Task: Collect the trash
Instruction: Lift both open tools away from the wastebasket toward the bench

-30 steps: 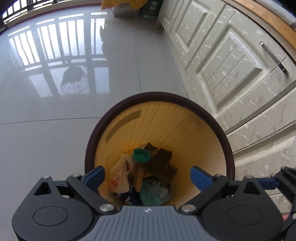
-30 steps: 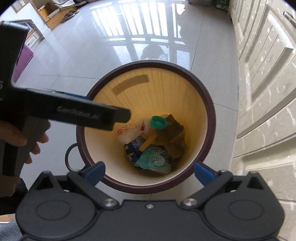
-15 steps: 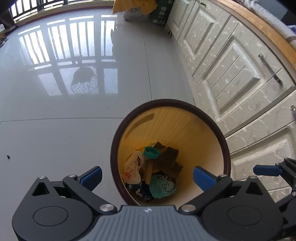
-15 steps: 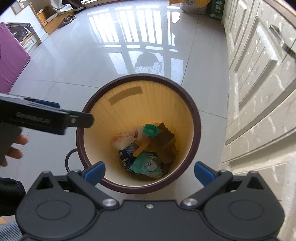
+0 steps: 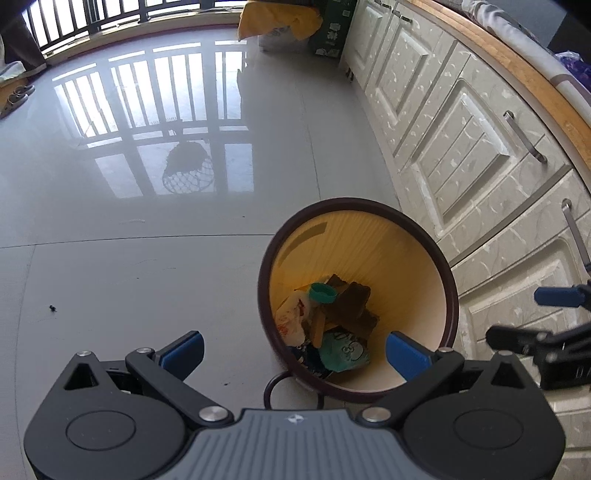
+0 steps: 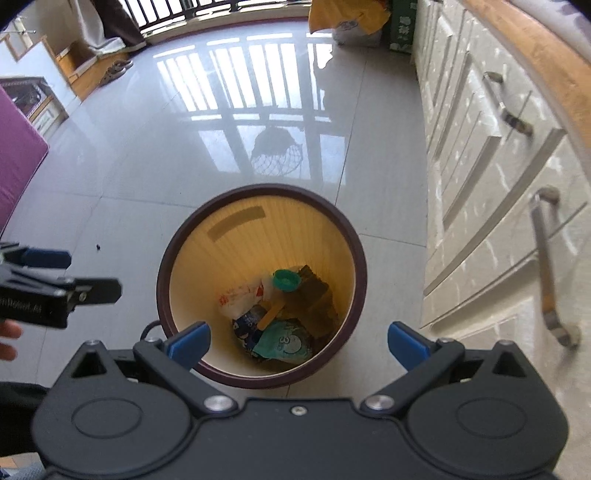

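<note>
Already the trash sits gathered in the bin, a round pail with a dark rim and pale yellow inside, standing on the grey tiled floor just beside the white cabinet doors on the right. At its bottom lie a teal bottle cap, a white wrapper with red print, a teal packet with a cartoon face, a wooden stick and some dark brown scraps, all piled together.

Both claws hang above the bin and hold nothing. The left claw has its blue pads spread wide, the near rim of the bin showing between them. The right claw is likewise spread, the pile visible in the gap between its pads.

Judging by this, the collecting is largely done, perhaps finished. The floor around the bin looks bare apart from a small dark speck to the left, which may be a crumb; it is too small to tell. A yellow bag and a green box stand far off by the cabinets, and I cannot say whether they count as trash.
</note>
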Demonstrator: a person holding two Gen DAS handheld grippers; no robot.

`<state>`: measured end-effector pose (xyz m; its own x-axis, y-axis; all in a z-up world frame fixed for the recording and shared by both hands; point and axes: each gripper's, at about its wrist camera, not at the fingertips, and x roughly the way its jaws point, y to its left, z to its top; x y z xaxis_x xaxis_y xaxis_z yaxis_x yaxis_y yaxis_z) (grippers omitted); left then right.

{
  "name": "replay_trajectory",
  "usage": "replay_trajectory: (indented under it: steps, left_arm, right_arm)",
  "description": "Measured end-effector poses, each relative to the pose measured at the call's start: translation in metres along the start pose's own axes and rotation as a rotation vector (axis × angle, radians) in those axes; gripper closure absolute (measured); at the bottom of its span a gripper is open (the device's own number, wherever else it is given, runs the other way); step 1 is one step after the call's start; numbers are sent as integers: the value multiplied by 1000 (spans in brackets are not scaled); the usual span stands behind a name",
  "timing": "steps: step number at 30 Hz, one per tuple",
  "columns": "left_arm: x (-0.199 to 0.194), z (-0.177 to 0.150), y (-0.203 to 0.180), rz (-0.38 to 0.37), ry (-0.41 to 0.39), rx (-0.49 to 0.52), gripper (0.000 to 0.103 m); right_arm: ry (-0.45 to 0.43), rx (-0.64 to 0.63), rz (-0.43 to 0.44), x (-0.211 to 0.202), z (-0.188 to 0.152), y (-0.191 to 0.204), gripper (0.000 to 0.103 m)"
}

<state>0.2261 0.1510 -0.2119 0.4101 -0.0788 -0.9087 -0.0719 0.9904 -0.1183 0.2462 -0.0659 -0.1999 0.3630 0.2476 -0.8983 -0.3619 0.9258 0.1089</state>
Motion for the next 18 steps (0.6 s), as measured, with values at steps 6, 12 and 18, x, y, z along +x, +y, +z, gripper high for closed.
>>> replay_trajectory:
  steps: [6, 12, 18]
  left_arm:
    - [-21, -7, 1, 8, -12, -2, 0]
    - [-40, -14, -2, 7, -21, 2, 0]
    - [-59, -18, -7, 4, -46, -2, 0]
  right_arm:
    - [-18, -5, -11, -13, -2, 4, 0]
    - [-50, -1, 3, -34, -4, 5, 0]
    - [-103, -11, 2, -58, -7, 9, 0]
